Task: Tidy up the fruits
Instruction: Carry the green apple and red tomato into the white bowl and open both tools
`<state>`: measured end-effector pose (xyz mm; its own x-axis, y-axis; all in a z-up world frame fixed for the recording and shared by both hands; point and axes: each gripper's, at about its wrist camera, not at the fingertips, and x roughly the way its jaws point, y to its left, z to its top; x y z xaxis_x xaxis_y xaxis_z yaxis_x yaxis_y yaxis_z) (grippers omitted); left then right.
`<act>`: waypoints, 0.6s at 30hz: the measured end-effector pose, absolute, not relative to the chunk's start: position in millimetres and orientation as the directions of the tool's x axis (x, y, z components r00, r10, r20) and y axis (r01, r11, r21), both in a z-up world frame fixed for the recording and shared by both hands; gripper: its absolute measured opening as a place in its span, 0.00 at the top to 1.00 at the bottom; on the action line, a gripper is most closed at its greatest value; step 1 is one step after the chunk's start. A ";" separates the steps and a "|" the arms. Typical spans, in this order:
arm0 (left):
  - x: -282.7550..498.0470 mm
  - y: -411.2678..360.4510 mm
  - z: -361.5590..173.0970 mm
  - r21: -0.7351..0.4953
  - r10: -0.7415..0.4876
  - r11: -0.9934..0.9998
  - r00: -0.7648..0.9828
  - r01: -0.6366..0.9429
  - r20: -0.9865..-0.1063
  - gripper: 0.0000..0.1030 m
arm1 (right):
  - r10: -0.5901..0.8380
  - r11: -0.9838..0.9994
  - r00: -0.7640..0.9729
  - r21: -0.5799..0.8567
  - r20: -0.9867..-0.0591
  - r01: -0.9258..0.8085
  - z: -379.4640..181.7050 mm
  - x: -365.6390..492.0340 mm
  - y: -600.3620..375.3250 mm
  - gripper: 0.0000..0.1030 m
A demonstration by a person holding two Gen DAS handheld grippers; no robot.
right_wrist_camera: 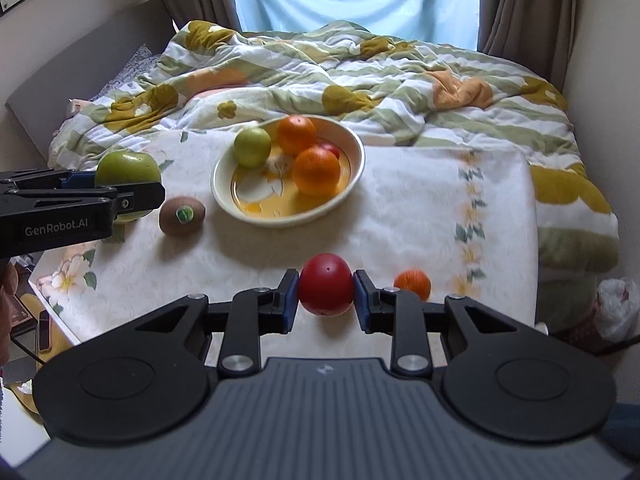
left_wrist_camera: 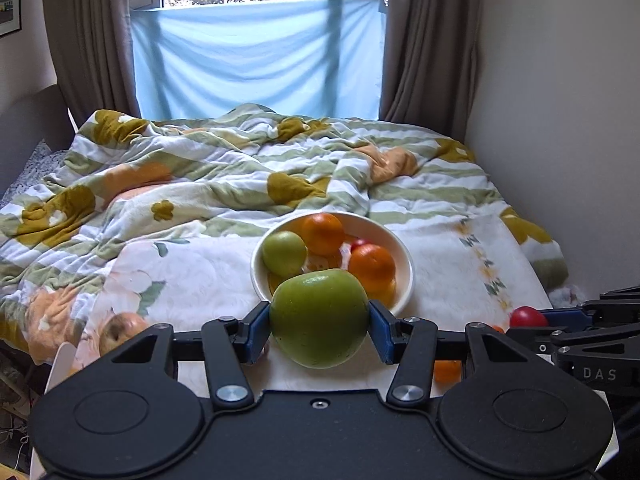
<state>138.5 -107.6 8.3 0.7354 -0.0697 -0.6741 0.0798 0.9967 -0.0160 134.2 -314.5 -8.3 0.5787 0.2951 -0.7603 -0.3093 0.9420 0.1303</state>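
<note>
My left gripper (left_wrist_camera: 319, 326) is shut on a big green apple (left_wrist_camera: 319, 317), held just in front of the white bowl (left_wrist_camera: 404, 252); it also shows in the right wrist view (right_wrist_camera: 128, 170). The bowl (right_wrist_camera: 356, 164) holds a small green apple (right_wrist_camera: 252, 147), two oranges (right_wrist_camera: 316, 171) and a red fruit (right_wrist_camera: 331, 149). My right gripper (right_wrist_camera: 326, 296) is shut on a red fruit (right_wrist_camera: 326, 290) low over the white cloth. A kiwi (right_wrist_camera: 182, 216) and a small orange (right_wrist_camera: 413, 284) lie on the cloth.
The white floral cloth (right_wrist_camera: 420, 208) covers the near part of a bed with a rumpled green-striped duvet (right_wrist_camera: 360, 76). A brownish apple (left_wrist_camera: 120, 330) lies at the left edge. A wall (left_wrist_camera: 560, 120) runs along the right. A phone (right_wrist_camera: 44, 330) lies lower left.
</note>
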 end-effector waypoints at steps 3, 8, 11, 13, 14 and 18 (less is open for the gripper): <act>154.5 -103.9 7.9 -0.021 -0.076 0.996 0.733 0.085 -0.676 0.46 | 0.297 0.940 0.584 0.124 -0.756 -0.318 -2.9 152.4 -309.3 0.57; 184.7 -99.2 -1.8 -0.022 -0.091 0.994 0.709 0.106 -0.699 0.46 | 0.290 0.941 0.589 0.112 -0.754 -0.319 1.0 183.2 -298.2 0.57; 202.5 -97.5 -10.5 -0.023 -0.097 0.993 0.695 0.115 -0.713 0.46 | 0.288 0.944 0.587 0.120 -0.757 -0.308 -1.9 205.5 -295.0 0.57; 215.6 -97.3 -16.2 -0.024 -0.106 0.992 0.682 0.128 -0.724 0.46 | 0.284 0.946 0.584 0.121 -0.761 -0.301 -6.3 218.2 -292.1 0.57; 221.8 -96.5 -19.4 -0.026 -0.110 0.991 0.674 0.134 -0.730 0.46 | 0.280 0.947 0.582 0.120 -0.763 -0.298 -8.5 224.5 -291.0 0.57; 246.4 -95.0 -32.4 -0.032 -0.126 0.988 0.648 0.154 -0.751 0.46 | 0.270 0.952 0.571 0.126 -0.775 -0.279 -18.3 246.2 -287.0 0.57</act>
